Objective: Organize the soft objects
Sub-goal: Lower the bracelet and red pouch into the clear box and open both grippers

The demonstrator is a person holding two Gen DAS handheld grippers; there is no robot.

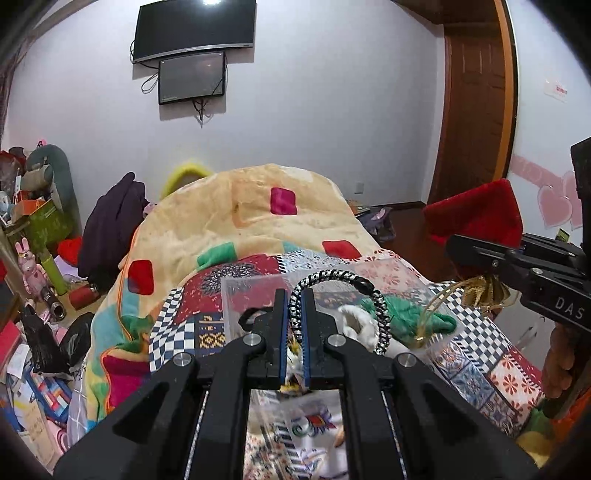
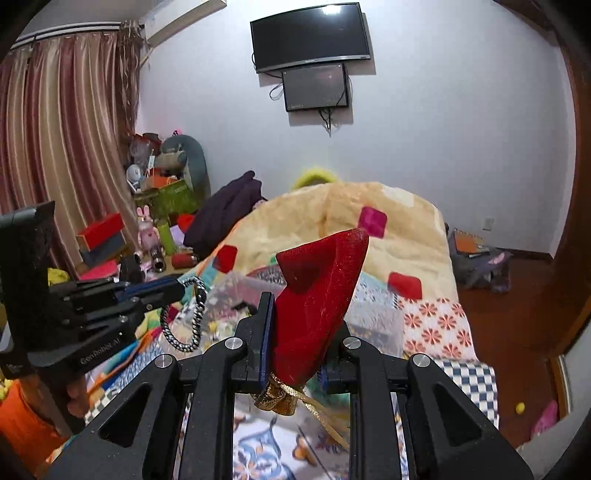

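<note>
Left tool pinched tight on a black-and-white braided cord loop; the cord rises between the blue-lined fingers, arches up and right, then hangs down over a clear plastic bin on the bed. Bin sits on a patchwork bedspread and holds a white knit piece and a green knit piece, touching each other. Right tool clamped on a red velvet pouch, neck down: gold trim and a gold drawstring trail below the fingers, the pouch's closed end pointing up. Pouch held in the air above the bedspread, just right of the bin. In the left wrist view the same pouch shows at the right edge with the other tool beneath it. Behind the bin, a heaped cream fleece blanket with coloured squares. Two dark screens on the far wall; clutter on the floor at left.
</note>
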